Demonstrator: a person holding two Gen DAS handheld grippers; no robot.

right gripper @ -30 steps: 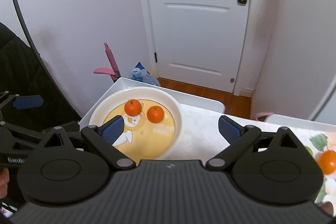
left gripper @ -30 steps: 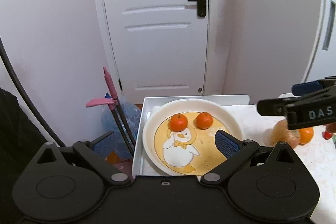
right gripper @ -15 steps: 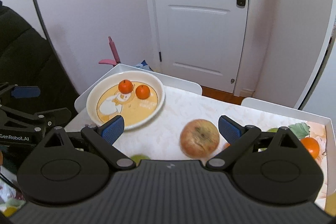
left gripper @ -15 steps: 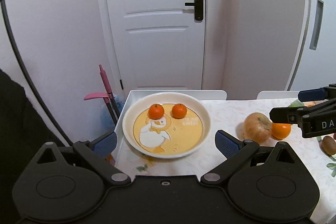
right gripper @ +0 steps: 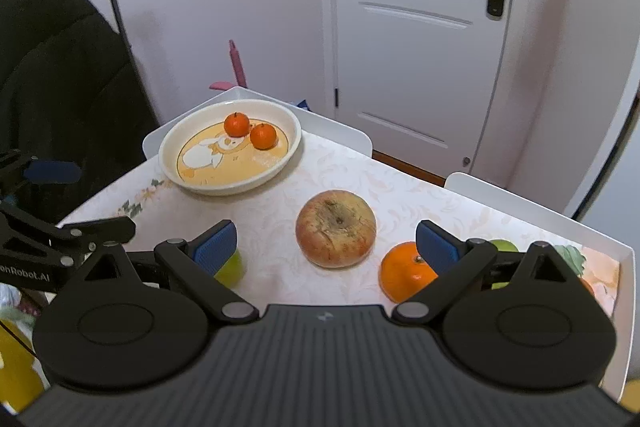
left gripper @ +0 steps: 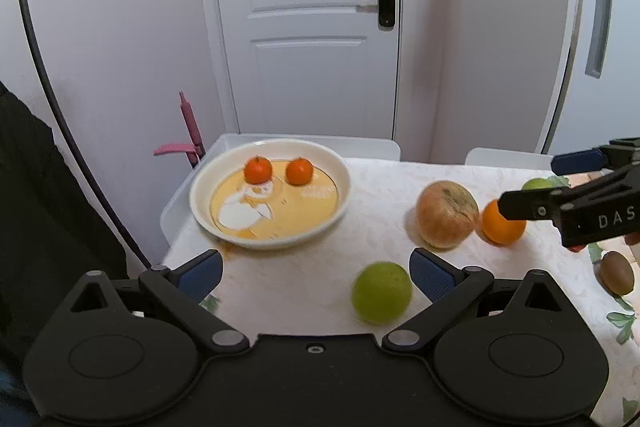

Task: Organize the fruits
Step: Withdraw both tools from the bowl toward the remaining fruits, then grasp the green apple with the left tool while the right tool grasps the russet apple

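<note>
Tangerines (left gripper: 258, 169) sit paired in the plate (left gripper: 344, 183), likely sorted by kind. Left gripper (left gripper: 316, 273) and right gripper (right gripper: 325, 243) both gape wide, empty, over loose fruit: apple (right gripper: 336, 234), orange (right gripper: 402, 277), lime (left gripper: 381, 293) (kiwi (left gripper: 618, 271) near the edge).

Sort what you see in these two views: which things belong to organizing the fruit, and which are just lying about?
Part of the job: plate holding two small oranges, large apple, orange, green fruit, kiwi, left gripper, right gripper.

Just lying about: door, pink handle, black garment.
</note>
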